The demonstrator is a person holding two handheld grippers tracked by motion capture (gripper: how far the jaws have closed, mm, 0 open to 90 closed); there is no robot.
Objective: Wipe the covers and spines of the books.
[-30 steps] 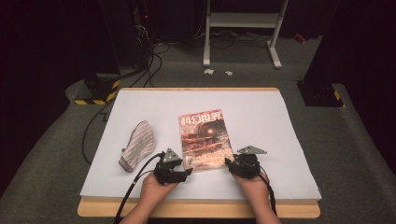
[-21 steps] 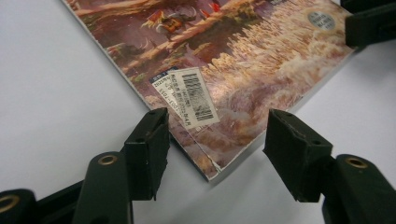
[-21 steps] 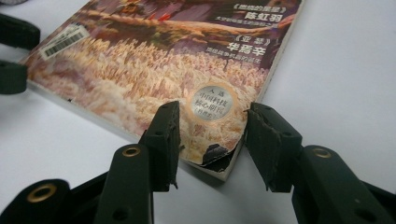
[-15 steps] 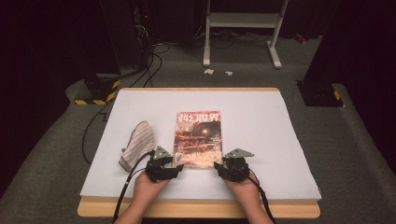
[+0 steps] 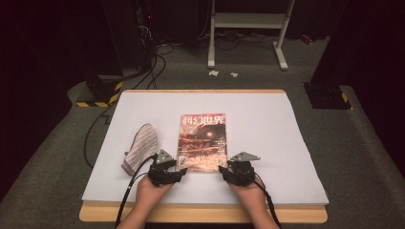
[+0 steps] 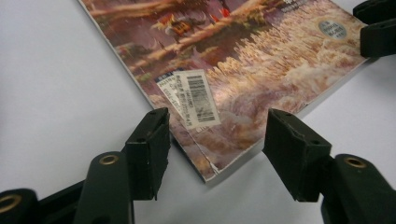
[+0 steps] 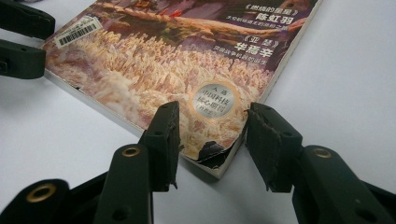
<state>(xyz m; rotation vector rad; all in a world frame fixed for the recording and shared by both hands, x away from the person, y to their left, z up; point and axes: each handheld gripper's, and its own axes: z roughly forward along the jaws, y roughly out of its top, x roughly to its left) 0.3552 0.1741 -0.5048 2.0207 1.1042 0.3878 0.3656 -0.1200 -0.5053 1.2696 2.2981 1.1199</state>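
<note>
A magazine [image 5: 202, 142] with a reddish-brown cover and a barcode sticker [image 6: 196, 98] lies flat on the white table top, near its front. My left gripper [image 6: 219, 128] is open, and its jaws straddle the magazine's near left corner [image 6: 212, 173]. My right gripper [image 7: 215, 119] is open too and straddles the worn near right corner [image 7: 219, 161]. From above, the left gripper [image 5: 177, 169] and the right gripper [image 5: 224, 170] sit at the magazine's two front corners, each held by a hand. Neither pair of jaws is closed on the cover.
A striped fabric mitt [image 5: 140, 147] lies just left of the left gripper. The white sheet [image 5: 286, 143] covers a wooden table whose front edge [image 5: 200, 213] is close behind the hands. Cables, stands and black equipment sit on the floor beyond.
Over the last second both grippers and the magazine shifted slightly left, and the magazine now lies straighter. Almost nothing has moved in the last half second.
</note>
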